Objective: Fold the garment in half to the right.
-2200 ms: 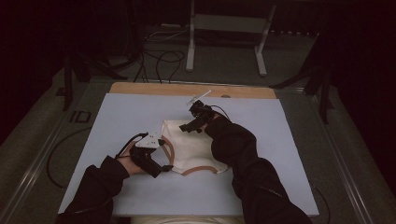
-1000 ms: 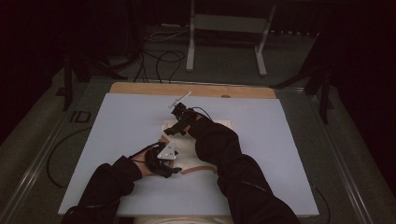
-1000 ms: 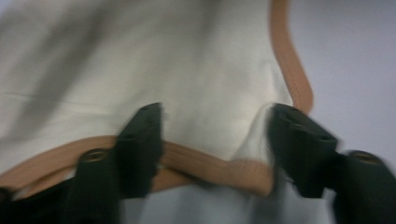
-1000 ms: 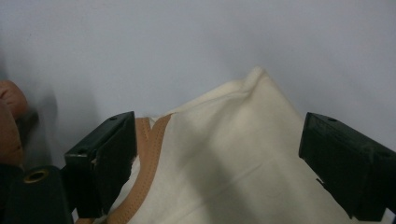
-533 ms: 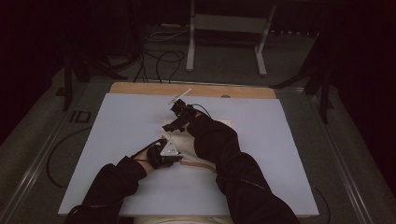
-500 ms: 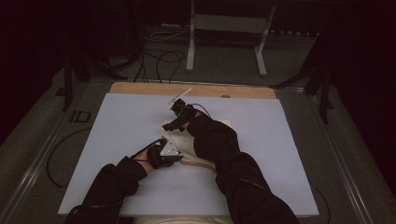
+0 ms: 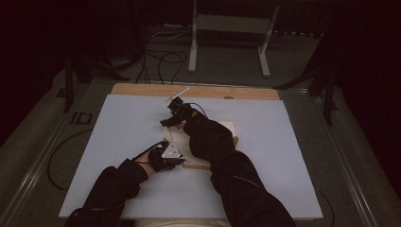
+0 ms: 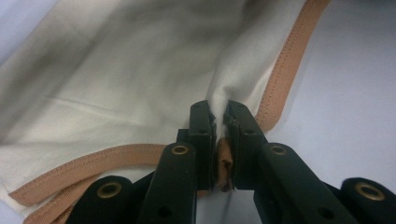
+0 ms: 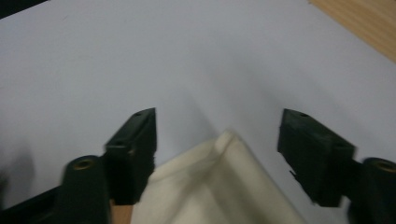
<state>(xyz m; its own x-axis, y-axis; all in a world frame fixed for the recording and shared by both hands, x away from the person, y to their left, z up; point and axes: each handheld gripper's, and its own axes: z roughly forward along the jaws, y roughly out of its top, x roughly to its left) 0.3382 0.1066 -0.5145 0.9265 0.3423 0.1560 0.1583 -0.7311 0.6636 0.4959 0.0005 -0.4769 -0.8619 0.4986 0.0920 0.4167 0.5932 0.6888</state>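
Cloth: cream fabric [image 8: 140, 60] with a tan-orange stitched trim [image 8: 285, 65] along its edge, lying near the middle of the pale blue table [image 7: 118, 123], mostly covered by the person's right sleeve [image 7: 213, 142] in the high view

Left gripper: the left gripper [image 8: 219, 121] is clamped tight on the cloth's hem; you can see the trim bunched up between the two black pads and a ridge of fabric pulled up right at the tips. In the high view it sits at the near left corner of the cloth

Right gripper: the right gripper [image 9: 217, 135] is at the far corner of the cloth, jaws spread and just been closing in, with the cream corner poking up between them. Pads aren't pressing on it; there's a gap on both sides, bigger on the right one

Cloth corner: the tip [image 9: 229, 140] looks folded over, resting on the blue surface

Table: blue sheet over a wooden board, a strip of bare wood [image 7: 198, 91] showing along the far edge

Background: dark room, metal stand legs [image 7: 227, 42] and loose cables on the floor beyond the table
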